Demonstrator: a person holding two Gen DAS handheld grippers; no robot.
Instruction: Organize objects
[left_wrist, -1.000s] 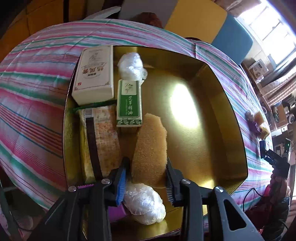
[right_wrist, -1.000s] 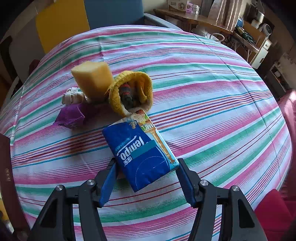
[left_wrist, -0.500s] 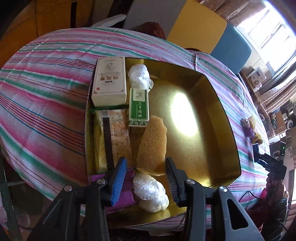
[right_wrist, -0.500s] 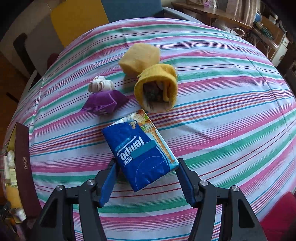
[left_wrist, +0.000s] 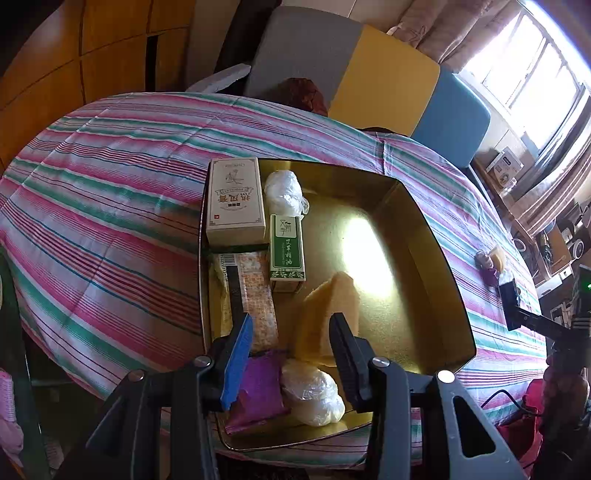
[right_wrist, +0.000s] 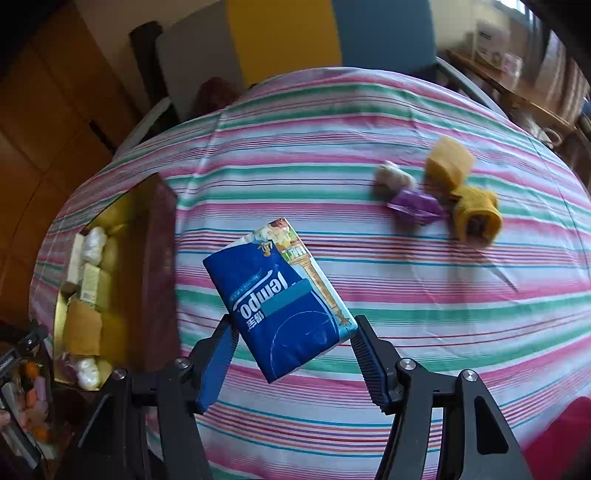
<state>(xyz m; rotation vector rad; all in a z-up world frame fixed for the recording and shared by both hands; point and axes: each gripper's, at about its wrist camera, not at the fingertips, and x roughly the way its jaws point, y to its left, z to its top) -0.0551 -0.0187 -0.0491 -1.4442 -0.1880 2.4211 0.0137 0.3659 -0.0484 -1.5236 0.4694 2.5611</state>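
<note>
A: Count in the gold tray (left_wrist: 436, 258), left wrist view?

B: Seven. One cream box (left_wrist: 235, 201) and one green box (left_wrist: 287, 248), two white plastic-wrapped bundles (left_wrist: 283, 192) (far one marked, the other at the near edge), one yellow sponge (left_wrist: 328, 317), one flat patterned packet (left_wrist: 251, 295), one purple packet (left_wrist: 258, 387). The tray sits on the striped counter (left_wrist: 110, 206).

A: Left tool (left_wrist: 291, 354)?

B: Partly spread, holding nothing. Its jaws have just been opening. It hangs above the tray's near end; the sponge lies in the tray below, and no pad presses on it.

A: Right tool (right_wrist: 293, 356)?

B: Pinching one blue Tempo tissue pack (right_wrist: 280, 302) by its near end, one pad on each long side. The pack is lifted clear of the cloth, between the tray at left and the loose things at right.

A: Loose things on the counter, right wrist view?

B: Four, blurred: one yellow sponge block (right_wrist: 448, 164), one yellow knitted pouch (right_wrist: 476, 218), one purple packet (right_wrist: 415, 203), one pale bundle (right_wrist: 393, 177) I cannot make out. They cluster close, some touching.
</note>
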